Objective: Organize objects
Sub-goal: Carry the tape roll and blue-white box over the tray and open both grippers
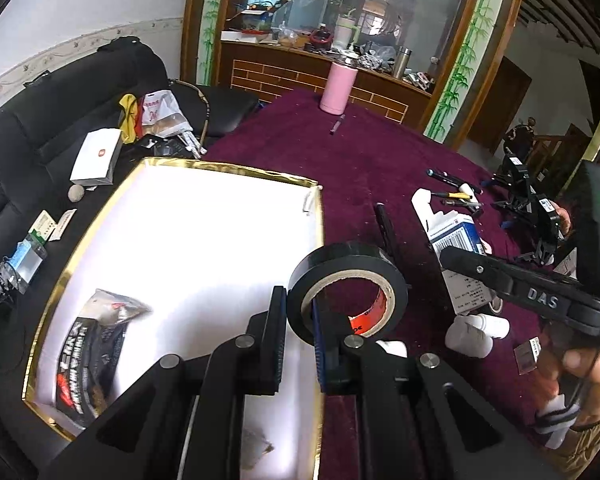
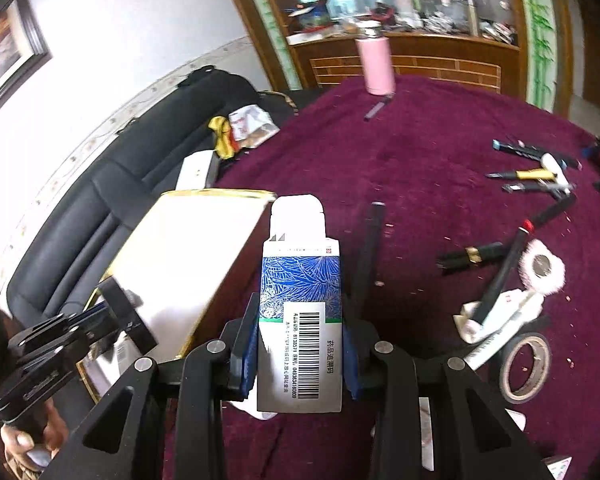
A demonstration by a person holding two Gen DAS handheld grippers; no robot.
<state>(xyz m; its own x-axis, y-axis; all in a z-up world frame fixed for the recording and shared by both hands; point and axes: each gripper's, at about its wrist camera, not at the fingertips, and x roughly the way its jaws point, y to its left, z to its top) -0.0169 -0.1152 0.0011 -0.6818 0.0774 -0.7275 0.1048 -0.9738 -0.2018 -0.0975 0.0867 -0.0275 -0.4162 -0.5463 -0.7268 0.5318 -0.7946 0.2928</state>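
In the left wrist view, a roll of black tape (image 1: 346, 286) is held upright by the left gripper (image 1: 298, 334), whose jaws are closed tight on the wall of the roll, one pad outside and one inside the ring. The roll is carried above the right-hand rim of a white tray with a gold edge (image 1: 320, 216), which lies on the bench (image 1: 360, 152) covered in dark red cloth. A dark packet (image 1: 94, 350) already lies in the tray's near left corner. The step in hand is judged to be the carrying of the tape to the tray. For the next move, the roll would have to be brought further over the white floor of the tray and lowered before the jaws are let go, so that it is not dropped onto the rim or the cloth. The right gripper is seen at the right edge with a blue and white carton held in it.

In the right wrist view, that blue and white carton (image 2: 300, 320), its top flap open, is clamped at its sides by the right gripper (image 2: 298, 354), and it appears lifted clear of the cloth. The tray (image 2: 228, 196) lies just to the left and ahead, with the left gripper (image 2: 112, 312) beside it. Pens (image 2: 532, 176), a second tape roll (image 2: 526, 368) and other small things are left scattered on the bench to the right. The carton is judged to be destined for the tray as well; a leftward carry is called for, with care taken that the two grippers are not brought together over the same spot.
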